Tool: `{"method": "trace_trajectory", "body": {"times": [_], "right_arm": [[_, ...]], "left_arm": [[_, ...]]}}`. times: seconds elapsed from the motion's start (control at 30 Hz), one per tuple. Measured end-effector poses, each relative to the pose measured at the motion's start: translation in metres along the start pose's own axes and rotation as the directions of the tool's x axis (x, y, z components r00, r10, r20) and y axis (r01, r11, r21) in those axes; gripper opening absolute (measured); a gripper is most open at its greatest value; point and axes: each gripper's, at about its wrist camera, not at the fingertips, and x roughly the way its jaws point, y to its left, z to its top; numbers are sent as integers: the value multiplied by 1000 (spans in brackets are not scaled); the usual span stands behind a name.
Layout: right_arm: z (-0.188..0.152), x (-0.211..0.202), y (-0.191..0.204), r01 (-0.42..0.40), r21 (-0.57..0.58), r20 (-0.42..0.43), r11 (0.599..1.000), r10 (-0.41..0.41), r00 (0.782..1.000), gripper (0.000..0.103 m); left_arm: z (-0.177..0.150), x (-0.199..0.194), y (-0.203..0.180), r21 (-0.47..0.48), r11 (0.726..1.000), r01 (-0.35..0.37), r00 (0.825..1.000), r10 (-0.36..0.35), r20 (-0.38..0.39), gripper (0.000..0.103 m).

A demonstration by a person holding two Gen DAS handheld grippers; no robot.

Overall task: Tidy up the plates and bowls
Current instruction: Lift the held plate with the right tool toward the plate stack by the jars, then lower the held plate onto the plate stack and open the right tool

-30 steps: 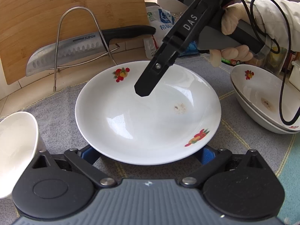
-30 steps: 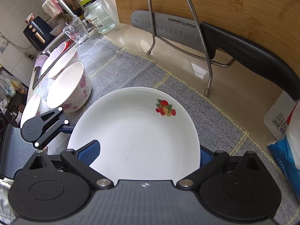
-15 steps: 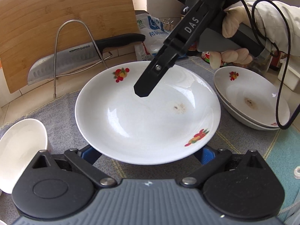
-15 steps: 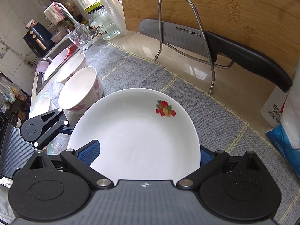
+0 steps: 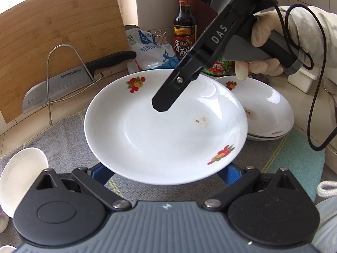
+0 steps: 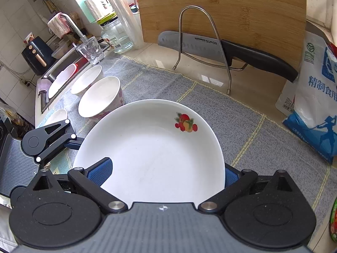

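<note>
A white plate with fruit decals (image 5: 164, 130) is held above the grey mat, and also fills the right wrist view (image 6: 155, 154). My left gripper (image 5: 164, 172) is shut on its near rim. My right gripper (image 6: 162, 175) is shut on its opposite rim; one finger (image 5: 166, 99) of the right gripper lies over the plate. A stack of matching plates (image 5: 267, 113) sits on the mat to the right, just beyond the held plate. White bowls (image 6: 101, 99) stand in a row at the left of the right wrist view, and one bowl (image 5: 21, 179) shows at the left edge of the left wrist view.
A bamboo cutting board (image 6: 221, 10) leans at the back with a knife (image 6: 221, 48) in a wire rack (image 6: 200, 42). A salt bag (image 6: 316, 97), sauce bottles (image 5: 185, 31), a glass (image 6: 90, 50) and a sink (image 6: 61, 71) border the mat (image 6: 147, 80).
Both grippers carried the plate to the right, toward the stack of plates. The knife and board slid left in the left wrist view, and the bottles came into sight.
</note>
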Motion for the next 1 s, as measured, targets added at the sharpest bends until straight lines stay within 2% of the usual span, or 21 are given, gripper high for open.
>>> {"method": "trace_trajectory", "body": {"times": [0.43,0.8,1.0], "right_arm": [[-57,-48,-3,88,120,74,989,-97,993,103],[-111,-82,-15,173,259,102,950,-205,973,103],[-131,-89,-24,200,315,101,928,-242,965,103]], "left_arm": [[14,0,-29,124,984,127,992,-128,-5,101],[31,21,-62,227,939,259,966,-258,-35,101],[35,33,-70,272,914,302,953,-298,-58,101]]}}
